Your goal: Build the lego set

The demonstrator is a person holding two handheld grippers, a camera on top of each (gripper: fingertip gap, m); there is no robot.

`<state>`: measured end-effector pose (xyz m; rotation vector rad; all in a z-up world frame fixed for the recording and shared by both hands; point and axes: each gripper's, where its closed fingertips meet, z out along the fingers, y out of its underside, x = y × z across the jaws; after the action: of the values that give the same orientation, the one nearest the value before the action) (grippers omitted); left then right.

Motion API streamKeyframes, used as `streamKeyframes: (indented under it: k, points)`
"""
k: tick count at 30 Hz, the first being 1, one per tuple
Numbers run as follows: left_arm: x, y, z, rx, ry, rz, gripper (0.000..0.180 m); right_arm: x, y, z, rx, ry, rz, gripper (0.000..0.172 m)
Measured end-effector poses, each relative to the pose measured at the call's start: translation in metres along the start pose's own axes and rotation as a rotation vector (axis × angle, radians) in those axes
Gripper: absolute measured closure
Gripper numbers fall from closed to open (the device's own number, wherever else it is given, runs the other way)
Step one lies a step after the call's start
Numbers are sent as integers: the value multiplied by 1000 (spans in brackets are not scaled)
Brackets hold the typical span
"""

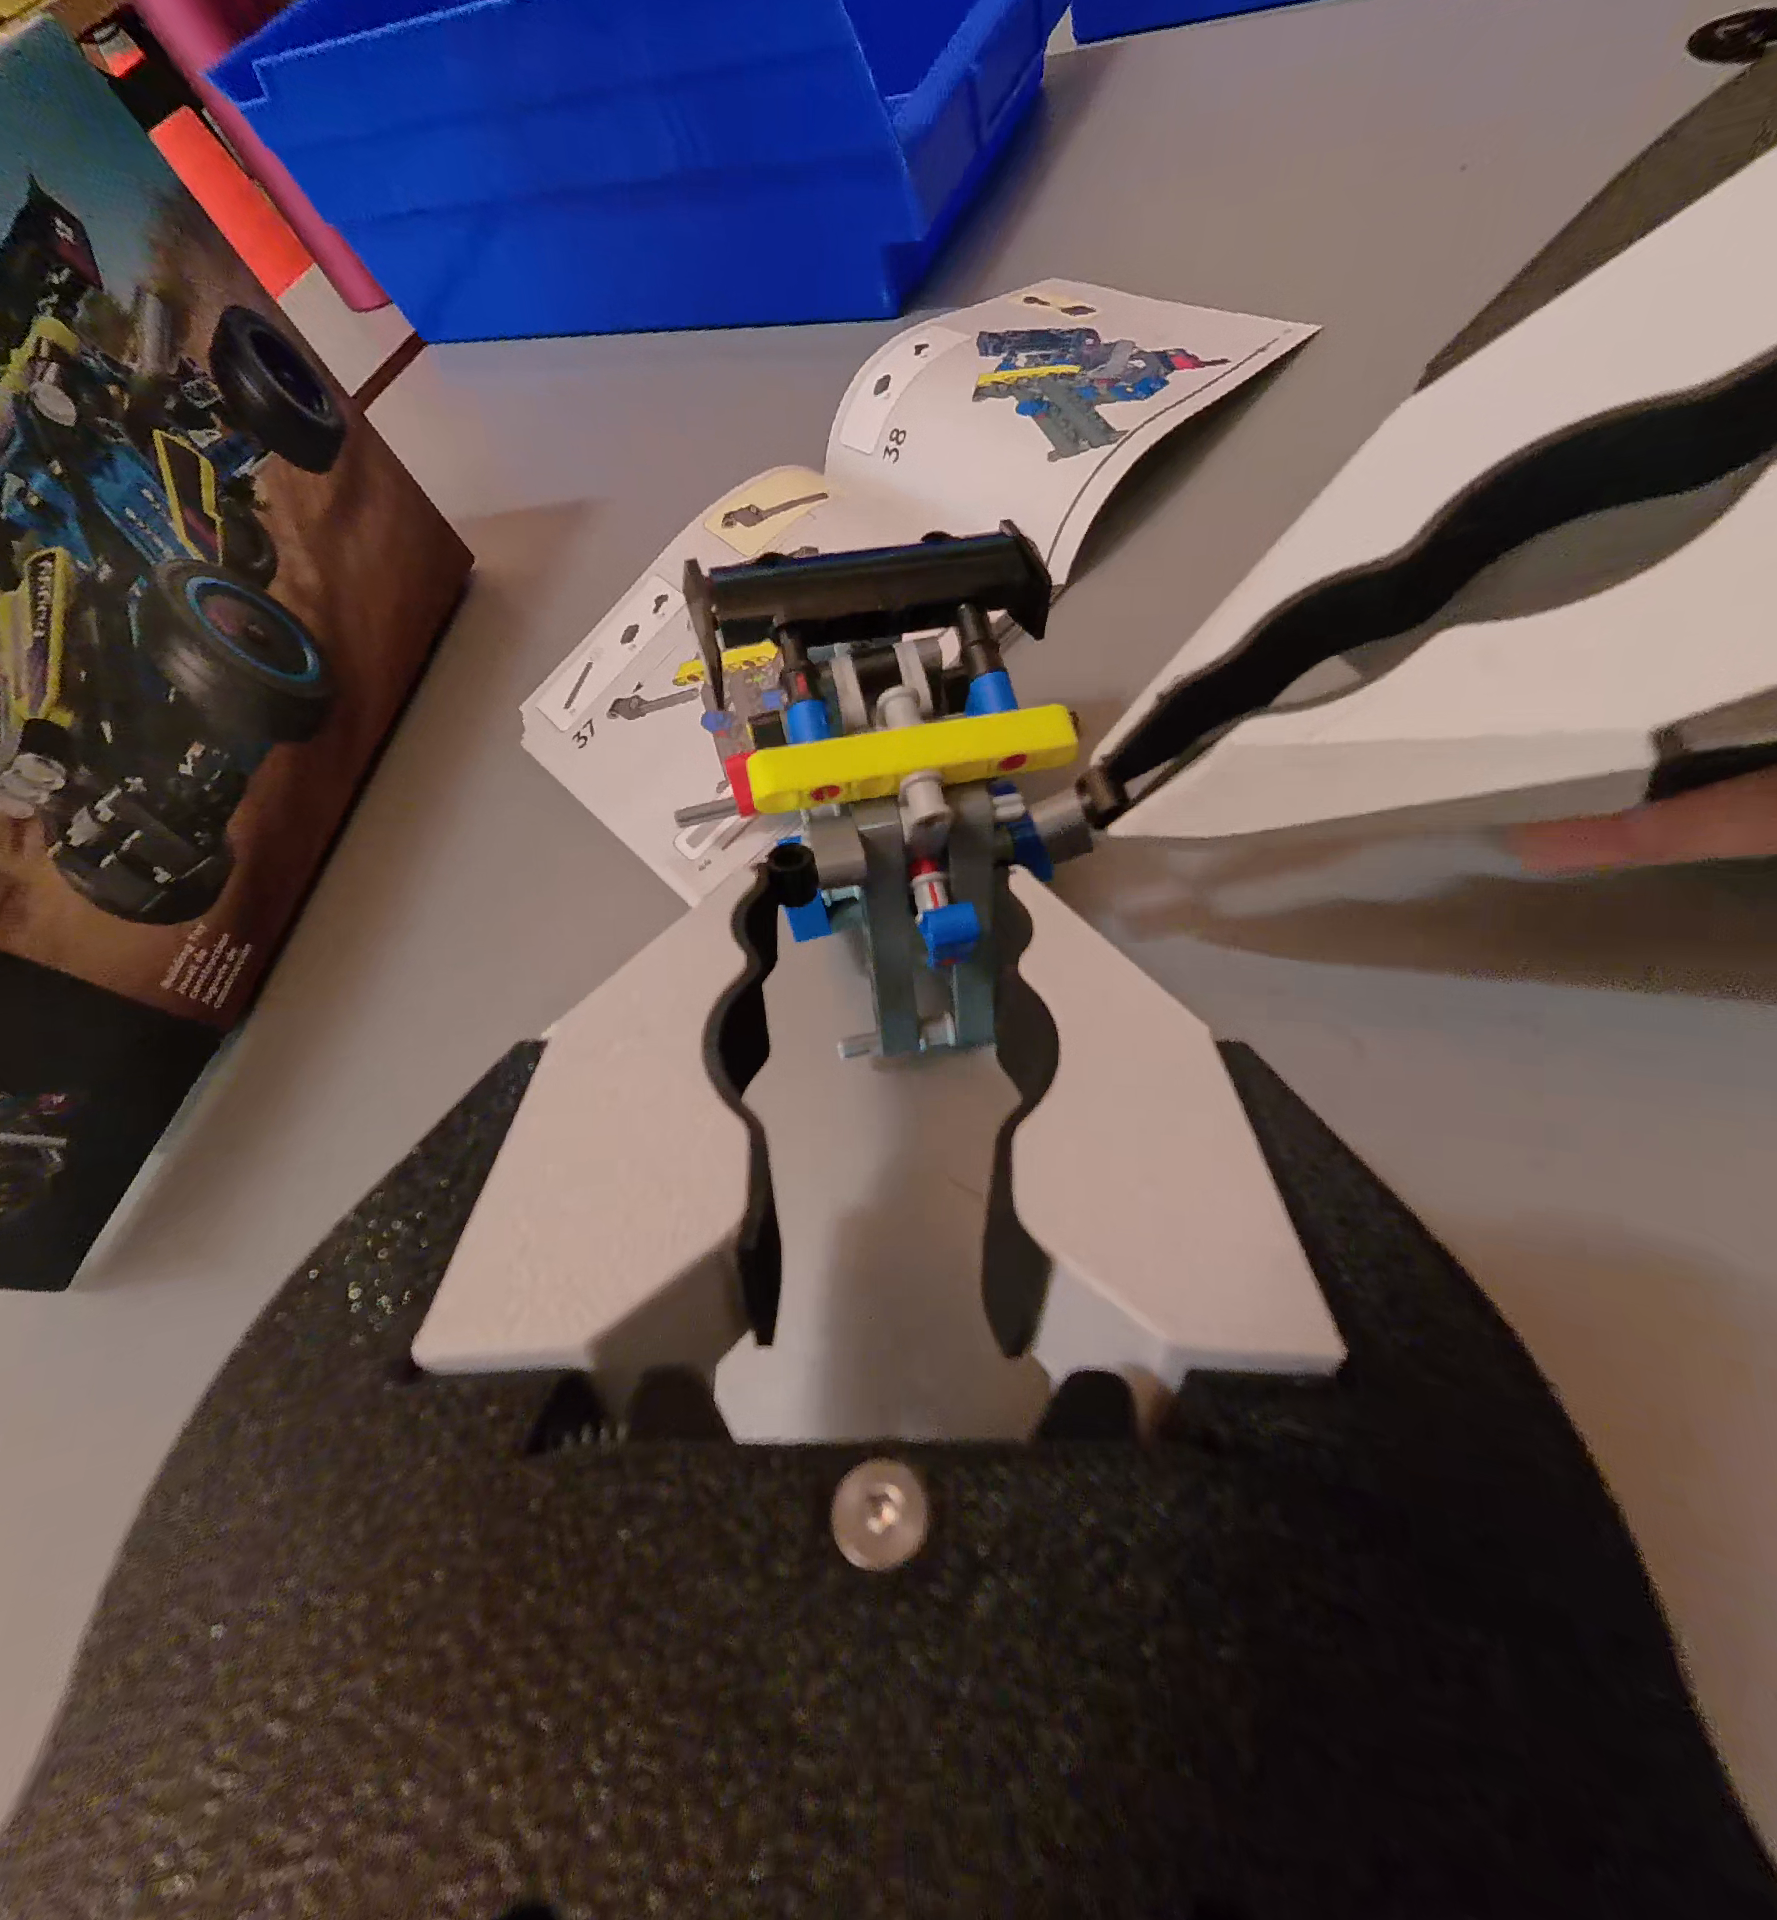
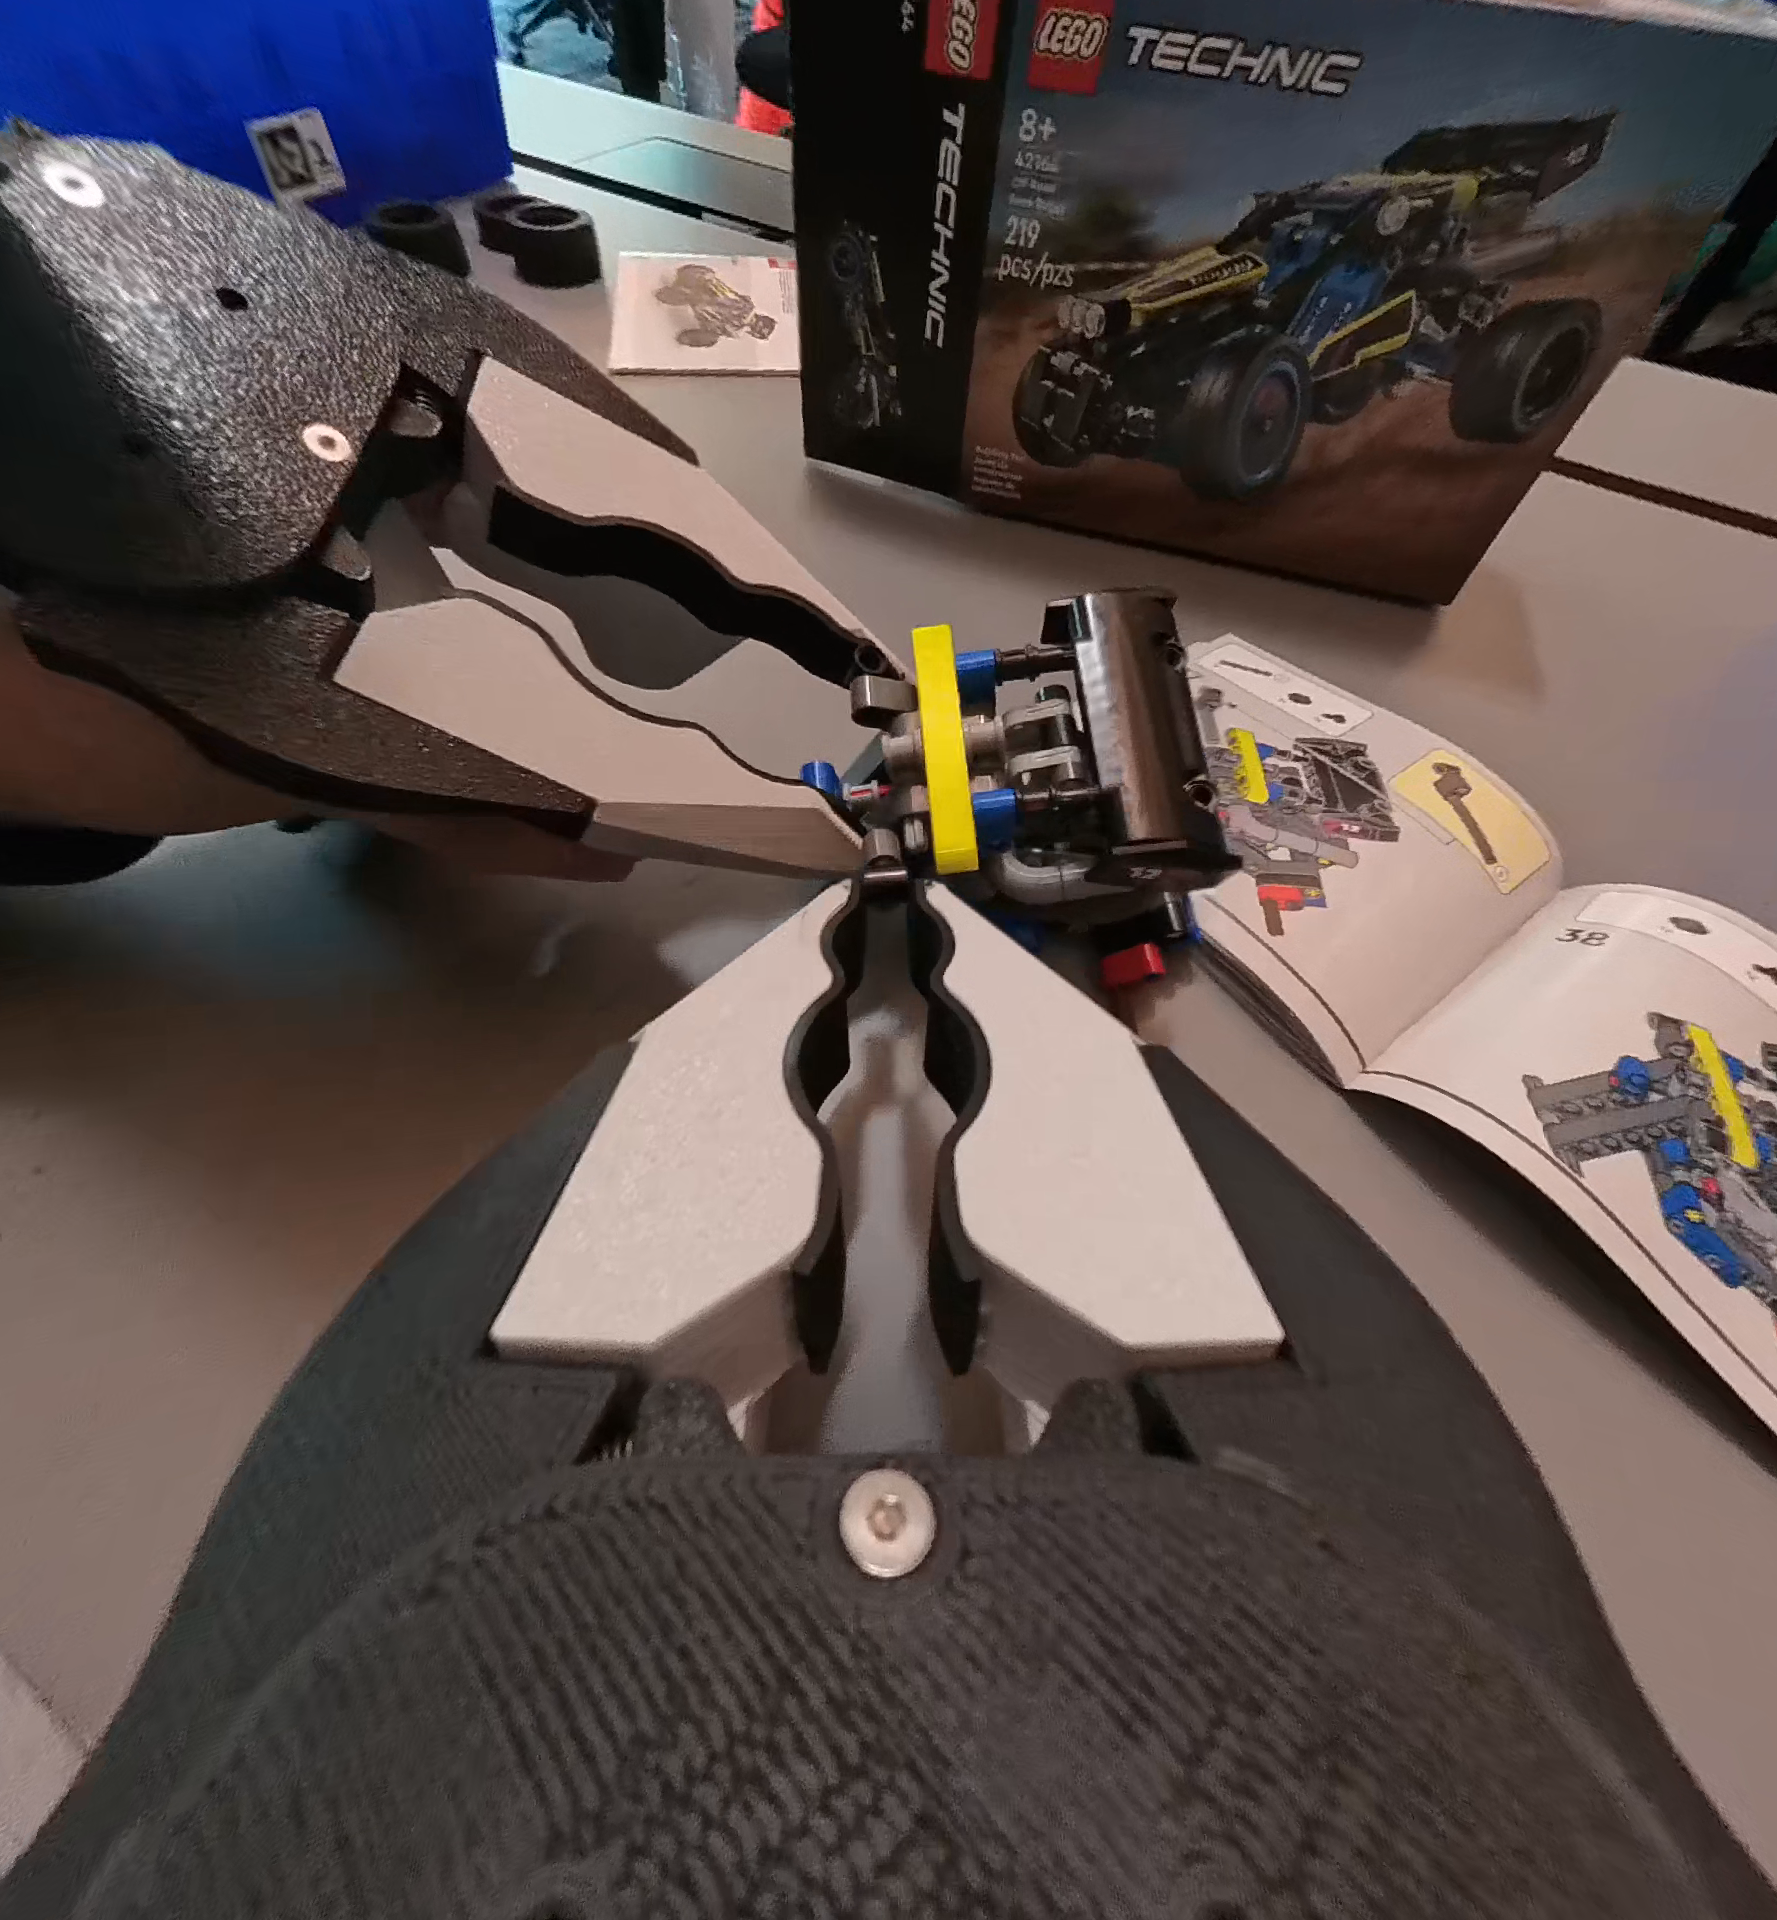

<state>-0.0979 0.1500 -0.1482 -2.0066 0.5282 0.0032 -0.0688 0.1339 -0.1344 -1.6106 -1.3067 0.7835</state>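
Bare grey table (image 2: 188, 1091) is lying open on the near side of the brick model (image 1: 894, 748), while an open instruction booklet (image 2: 1486, 935), a toy box (image 2: 1227, 312) and a blue bin (image 1: 603, 177) are crowding the far sides.

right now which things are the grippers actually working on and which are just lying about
In use:
- left gripper, gripping the toy model's grey frame
- right gripper, pinching a small dark pin at the model's side

Lying about:
- open booklet
- toy box
- blue bin
- black tyres
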Motion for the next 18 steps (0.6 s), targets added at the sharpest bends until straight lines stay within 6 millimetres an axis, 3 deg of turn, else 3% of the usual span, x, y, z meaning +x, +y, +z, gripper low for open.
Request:
streamKeyframes:
  k: [4, 10, 18]
  points:
    - [0, -2, -1, -5, 17, -20, 143, 2, -3, 2, 11, 95, -133, 167]
    - [0, 2, -1, -16, 65, -63, 143, 0, 2, 8, 8, 295, -634, 167]
    - [0, 4, -1, -11, 100, -108, 143, -4, -1, 5, -8, 427, -1073, 167]
